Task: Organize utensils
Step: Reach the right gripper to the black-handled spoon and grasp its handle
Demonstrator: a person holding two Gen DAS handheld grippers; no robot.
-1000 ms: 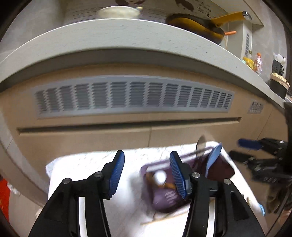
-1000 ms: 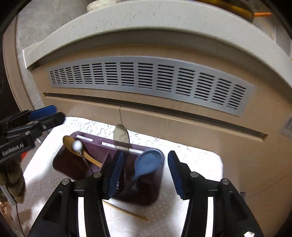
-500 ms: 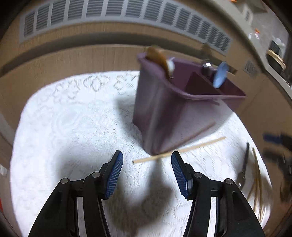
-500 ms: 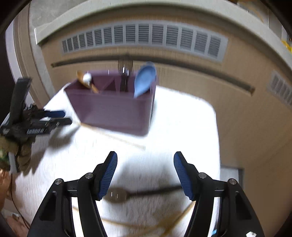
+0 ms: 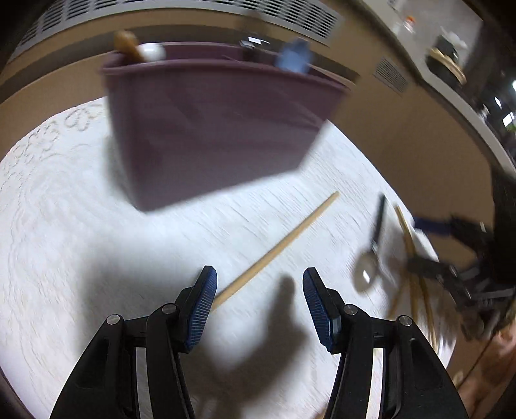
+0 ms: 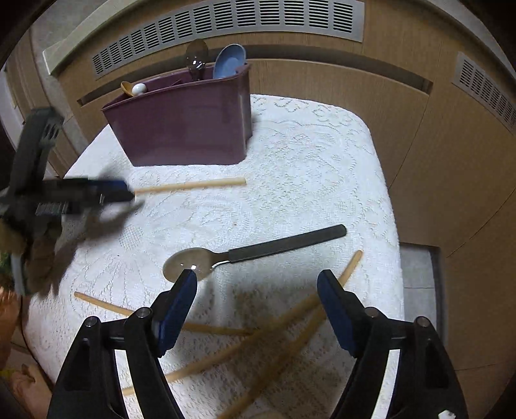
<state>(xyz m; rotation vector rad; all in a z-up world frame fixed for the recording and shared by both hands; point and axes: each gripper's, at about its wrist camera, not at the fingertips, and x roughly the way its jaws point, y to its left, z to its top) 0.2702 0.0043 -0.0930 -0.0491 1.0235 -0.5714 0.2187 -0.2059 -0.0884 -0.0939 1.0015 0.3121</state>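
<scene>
A purple caddy [image 6: 183, 129] [image 5: 219, 129] stands upright at the back of the table. It holds a wooden spoon [image 6: 126, 87], a white spoon [image 6: 139, 87], a metal spoon [image 6: 196, 56] and a blue spoon [image 6: 229, 61]. One chopstick [image 5: 280, 245] [image 6: 193, 186] lies alone in front of it. My left gripper [image 5: 258, 299] [image 6: 127, 198] is open, low over that chopstick's near end. My right gripper [image 6: 258, 299] [image 5: 422, 245] is opening, with nothing pressed between its pads. It hangs over several loose chopsticks [image 6: 274, 328], and a black-handled metal spoon [image 6: 258, 254] [image 5: 371, 254] lies just beyond its fingertips.
A white lace cloth [image 6: 306, 154] covers the small table, whose right edge drops off near the spoon's handle. Wooden cabinet fronts with a vent grille [image 6: 225, 19] rise close behind the caddy. A person's hand [image 6: 6, 309] shows at the lower left.
Both grippers have tipped downward and dropped toward the cloth. The left one has closed in on the lone chopstick. The right one's jaws have spread wider above the spoon and chopsticks.
</scene>
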